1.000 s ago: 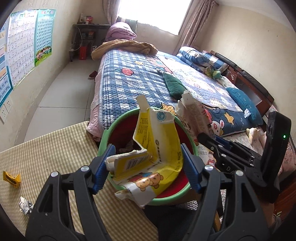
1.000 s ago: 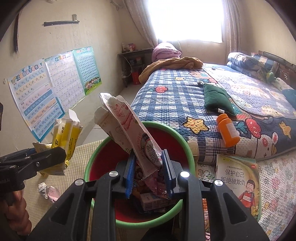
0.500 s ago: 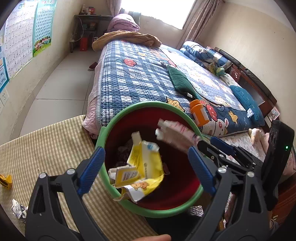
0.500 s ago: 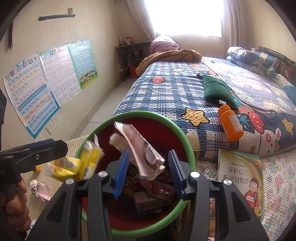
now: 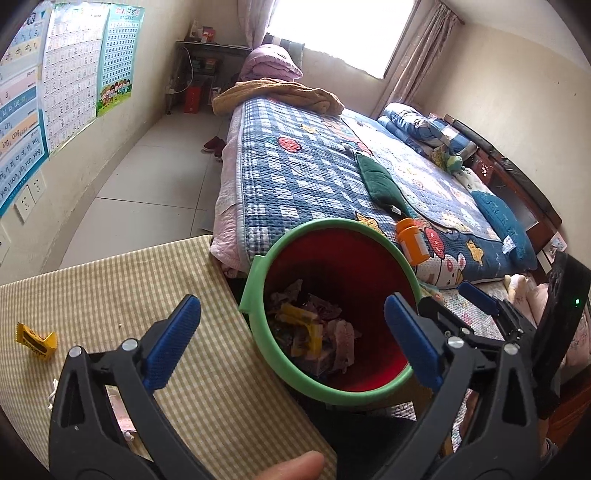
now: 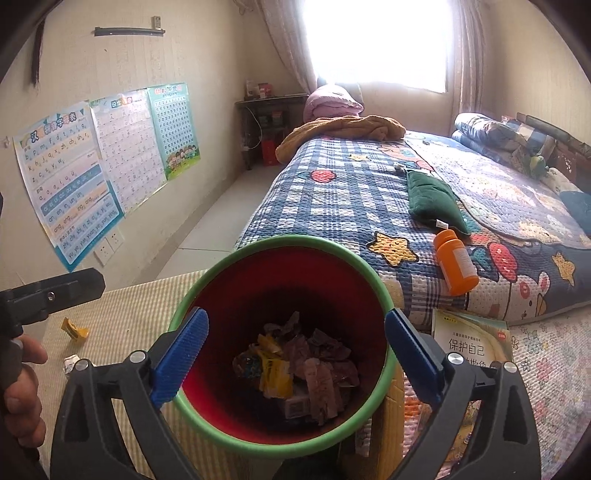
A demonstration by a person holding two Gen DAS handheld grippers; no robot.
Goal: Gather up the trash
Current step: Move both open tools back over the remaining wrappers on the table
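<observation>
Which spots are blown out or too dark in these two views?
Right wrist: window fully blown out, no detail; trash in the bin dim but readable. Left wrist: window also clipped; bin bottom shadowed. Both: strong fisheye bending at edges.

A home bedroom: quilted bed [image 6: 424, 206], curtained window [image 6: 376, 40], children's learning posters [image 6: 107, 155].

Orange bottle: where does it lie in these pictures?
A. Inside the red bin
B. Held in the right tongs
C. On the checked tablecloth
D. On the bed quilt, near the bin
D: the orange bottle lies on its side on the bed quilt, just beyond the bin's green rim.
</observation>
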